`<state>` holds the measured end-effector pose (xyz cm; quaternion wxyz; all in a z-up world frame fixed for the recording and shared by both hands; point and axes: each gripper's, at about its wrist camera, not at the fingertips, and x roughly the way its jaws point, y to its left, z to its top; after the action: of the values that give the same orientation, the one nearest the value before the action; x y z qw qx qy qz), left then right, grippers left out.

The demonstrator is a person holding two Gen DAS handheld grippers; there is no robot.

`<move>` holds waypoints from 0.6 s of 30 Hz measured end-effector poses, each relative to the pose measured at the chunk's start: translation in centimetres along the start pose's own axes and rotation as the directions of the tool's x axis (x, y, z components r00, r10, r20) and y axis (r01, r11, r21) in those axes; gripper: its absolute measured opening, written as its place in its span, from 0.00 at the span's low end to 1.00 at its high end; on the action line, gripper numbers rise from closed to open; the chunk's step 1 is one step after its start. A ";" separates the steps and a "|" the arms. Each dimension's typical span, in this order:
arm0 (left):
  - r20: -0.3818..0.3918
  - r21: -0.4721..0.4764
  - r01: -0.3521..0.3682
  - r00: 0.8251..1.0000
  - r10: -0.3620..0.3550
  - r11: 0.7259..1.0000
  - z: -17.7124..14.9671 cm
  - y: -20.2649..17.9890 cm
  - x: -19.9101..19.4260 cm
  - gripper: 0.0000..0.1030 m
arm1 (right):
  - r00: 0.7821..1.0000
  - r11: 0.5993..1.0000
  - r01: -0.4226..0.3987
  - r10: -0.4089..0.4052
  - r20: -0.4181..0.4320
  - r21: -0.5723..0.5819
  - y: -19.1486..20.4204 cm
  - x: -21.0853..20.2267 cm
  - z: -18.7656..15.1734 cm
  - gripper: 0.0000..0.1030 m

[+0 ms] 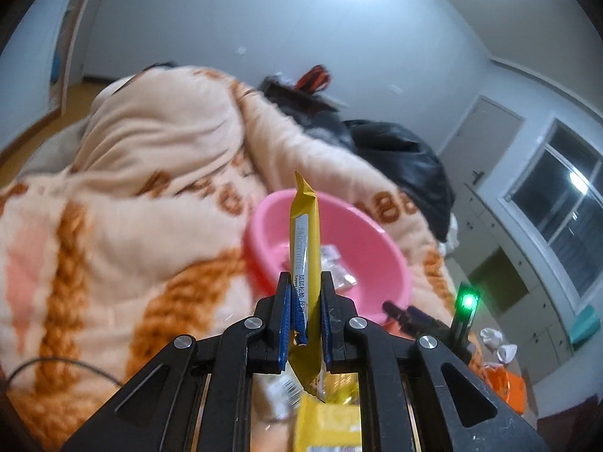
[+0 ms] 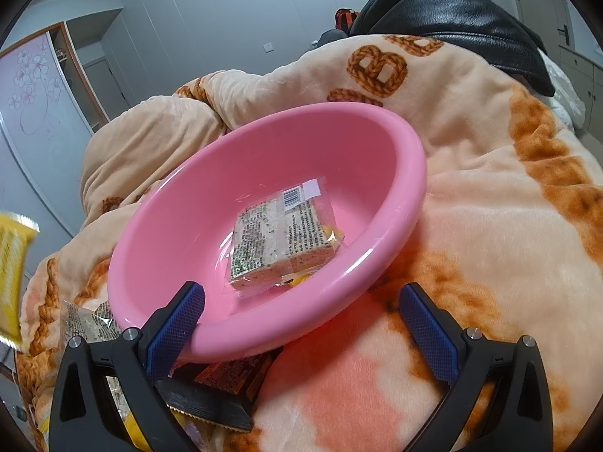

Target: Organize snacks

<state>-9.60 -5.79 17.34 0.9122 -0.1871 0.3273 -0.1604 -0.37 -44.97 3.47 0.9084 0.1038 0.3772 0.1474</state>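
Your left gripper [image 1: 305, 293] pinches one yellow snack bar [image 1: 305, 241]; your right gripper [image 2: 301, 301] stands spread with nothing between its pads.

In the left view the bar stands upright between the two blue pads [image 1: 285, 309], its top end rising beyond the fingertips and its lower end hanging behind them; the pink basin [image 1: 377, 248] lies just ahead and a little to the right of the tool, on the peach blanket [image 1: 132, 196]. In the right view the basin's near rim sits between the open fingers, and one clear-wrapped cracker pack [image 2: 282, 237] lies inside it, with something yellow partly hidden under it. Left of the left finger lies one more clear pack [image 2: 88, 324], and under the near rim, one dark packet [image 2: 226, 388]. The yellow bar shows blurred at the far left edge.
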 end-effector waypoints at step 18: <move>-0.085 0.105 -0.003 0.996 0.012 0.994 2.7 -6.5 15.2 0.09 | 0.864 0.779 0.489 -0.495 0.093 -0.392 -0.3 -4.1 -5.1 0.99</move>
<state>2.19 -17.19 14.04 0.9065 -0.1308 0.3578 -0.1819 -6.70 -46.27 2.48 0.9137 -0.1886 0.3594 -0.0196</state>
